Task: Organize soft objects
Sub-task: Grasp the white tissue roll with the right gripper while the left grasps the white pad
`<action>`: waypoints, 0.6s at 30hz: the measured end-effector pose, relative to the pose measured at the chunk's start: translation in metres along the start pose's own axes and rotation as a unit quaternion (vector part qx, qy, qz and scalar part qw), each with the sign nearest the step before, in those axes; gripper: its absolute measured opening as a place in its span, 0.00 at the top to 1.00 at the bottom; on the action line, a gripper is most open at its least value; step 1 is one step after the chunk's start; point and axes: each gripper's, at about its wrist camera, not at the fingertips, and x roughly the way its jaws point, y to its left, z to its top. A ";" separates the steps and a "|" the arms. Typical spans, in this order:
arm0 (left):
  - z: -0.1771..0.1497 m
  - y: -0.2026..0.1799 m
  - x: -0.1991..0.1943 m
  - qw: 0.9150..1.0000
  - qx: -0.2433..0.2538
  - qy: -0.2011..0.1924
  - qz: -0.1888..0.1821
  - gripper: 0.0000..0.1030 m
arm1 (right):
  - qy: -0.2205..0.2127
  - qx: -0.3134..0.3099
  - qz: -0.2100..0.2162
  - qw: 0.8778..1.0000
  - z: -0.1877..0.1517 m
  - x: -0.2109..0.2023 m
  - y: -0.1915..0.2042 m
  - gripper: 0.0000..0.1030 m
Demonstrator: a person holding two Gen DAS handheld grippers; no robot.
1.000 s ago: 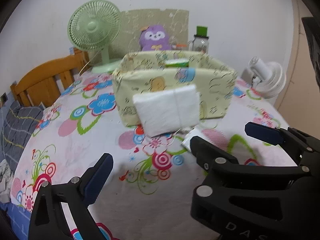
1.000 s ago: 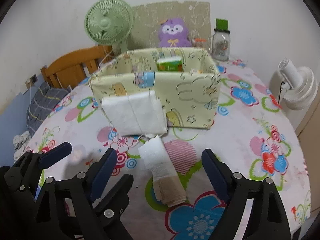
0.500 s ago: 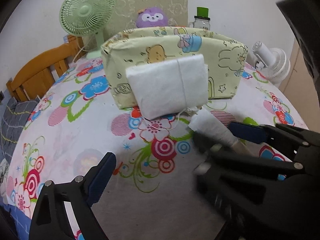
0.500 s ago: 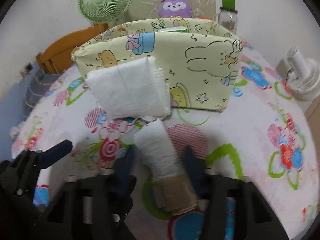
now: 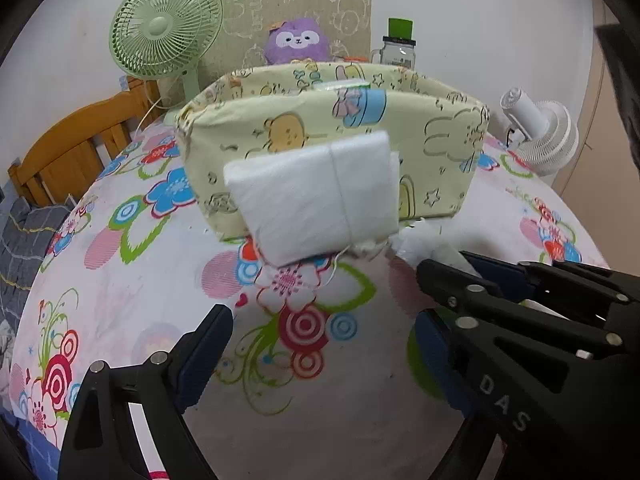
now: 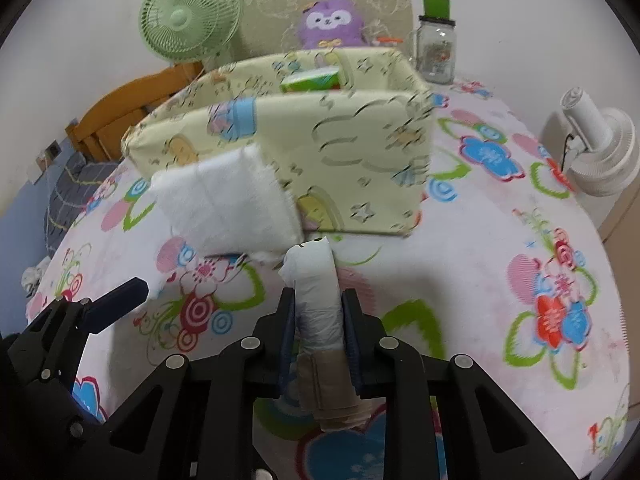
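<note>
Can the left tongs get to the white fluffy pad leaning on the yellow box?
Probably yes. The left tongs are open, facing the white pad, with only bare tablecloth between them.

I get soft, even indoor light with faint shadows on the surface [image 5: 132,280]. Strong fisheye bending curves the edges, and the corners go black. My right wrist view smears the fabric box [image 6: 352,148] with motion blur; the left stays sharper.
</note>
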 end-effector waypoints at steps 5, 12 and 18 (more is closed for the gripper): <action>0.014 -0.007 0.003 1.000 -0.005 -0.011 0.018 0.09 | -0.012 0.001 -0.012 1.000 0.010 -0.006 -0.009 0.75; 0.029 -0.007 0.012 1.000 -0.023 -0.019 0.009 0.09 | -0.026 0.020 -0.021 0.999 0.022 -0.012 -0.024 0.75; 0.036 -0.009 0.020 0.999 -0.027 -0.017 0.008 0.09 | -0.025 0.027 -0.022 0.999 0.027 -0.008 -0.027 0.75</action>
